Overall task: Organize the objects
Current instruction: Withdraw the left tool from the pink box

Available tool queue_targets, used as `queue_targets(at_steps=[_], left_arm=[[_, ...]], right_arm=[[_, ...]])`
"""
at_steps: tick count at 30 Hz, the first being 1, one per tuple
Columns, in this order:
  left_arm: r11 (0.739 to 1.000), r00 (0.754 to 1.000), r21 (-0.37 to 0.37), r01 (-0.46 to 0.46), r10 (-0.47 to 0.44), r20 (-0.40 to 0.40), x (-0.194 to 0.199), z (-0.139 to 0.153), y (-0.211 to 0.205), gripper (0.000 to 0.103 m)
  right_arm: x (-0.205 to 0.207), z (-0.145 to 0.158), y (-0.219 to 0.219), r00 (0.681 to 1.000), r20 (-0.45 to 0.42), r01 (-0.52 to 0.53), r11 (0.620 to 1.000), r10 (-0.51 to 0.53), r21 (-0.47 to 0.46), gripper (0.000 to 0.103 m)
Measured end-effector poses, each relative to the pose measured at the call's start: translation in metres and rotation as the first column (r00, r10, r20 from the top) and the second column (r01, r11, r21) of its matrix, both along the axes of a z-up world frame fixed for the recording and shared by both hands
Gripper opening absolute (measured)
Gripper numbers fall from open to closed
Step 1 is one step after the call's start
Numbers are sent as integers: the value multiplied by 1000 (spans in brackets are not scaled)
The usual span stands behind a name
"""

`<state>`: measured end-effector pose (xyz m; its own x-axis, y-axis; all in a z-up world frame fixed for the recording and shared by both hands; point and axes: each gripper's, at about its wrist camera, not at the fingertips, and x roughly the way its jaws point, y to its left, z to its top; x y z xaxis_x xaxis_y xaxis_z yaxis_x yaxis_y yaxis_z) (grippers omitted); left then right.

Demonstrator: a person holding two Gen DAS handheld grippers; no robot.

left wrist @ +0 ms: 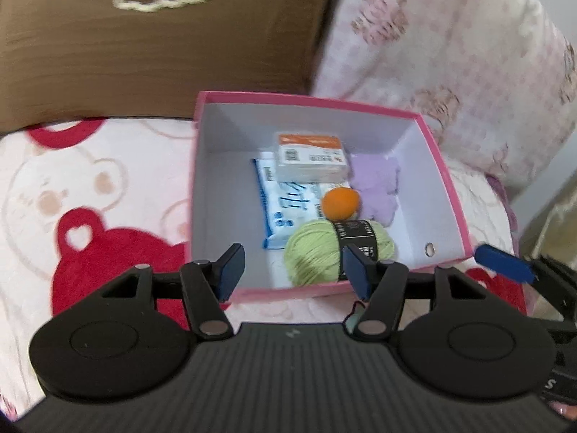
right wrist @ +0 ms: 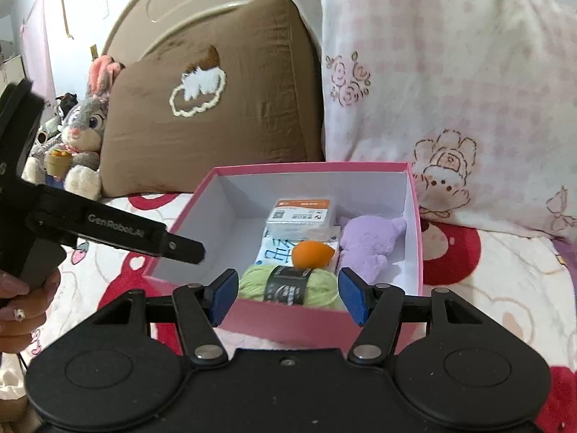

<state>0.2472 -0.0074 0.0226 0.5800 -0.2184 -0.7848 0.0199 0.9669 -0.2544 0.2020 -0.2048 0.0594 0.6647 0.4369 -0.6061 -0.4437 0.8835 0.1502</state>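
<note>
Hand-held gripper (left wrist: pixel 292 270) agape; fuzzy yarn (left wrist: pixel 324 252) in cardboard box (left wrist: pixel 443 180).

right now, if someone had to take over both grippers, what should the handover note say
Left gripper: open, empty, at the pink box's near rim.
Right gripper: open, empty, also at the near rim.
In the box: green yarn at the front, orange sponge behind it, purple plush to the right, white and blue packet flat on the floor, small orange-labelled box at the back on top of the packet.
Done: five items are in the box, which sits on the bear blanket.
Left: no loose items in view; check around the bed.
</note>
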Motion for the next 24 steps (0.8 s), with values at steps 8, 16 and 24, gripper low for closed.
queue_targets(at_steps=[8, 16, 24], left_arm=[[999, 999, 9, -32, 32, 26, -59, 22, 5, 61], [997, 997, 29, -72, 71, 39, -123, 27, 24, 62], [995, 995, 29, -94, 93, 26, -155, 18, 27, 62]], right_arm=[[-46, 6, 0, 999, -12, 52, 999, -52, 13, 66], [-88, 23, -4, 996, 55, 73, 996, -70, -56, 68], [-109, 19, -5, 994, 67, 94, 992, -88, -87, 81]])
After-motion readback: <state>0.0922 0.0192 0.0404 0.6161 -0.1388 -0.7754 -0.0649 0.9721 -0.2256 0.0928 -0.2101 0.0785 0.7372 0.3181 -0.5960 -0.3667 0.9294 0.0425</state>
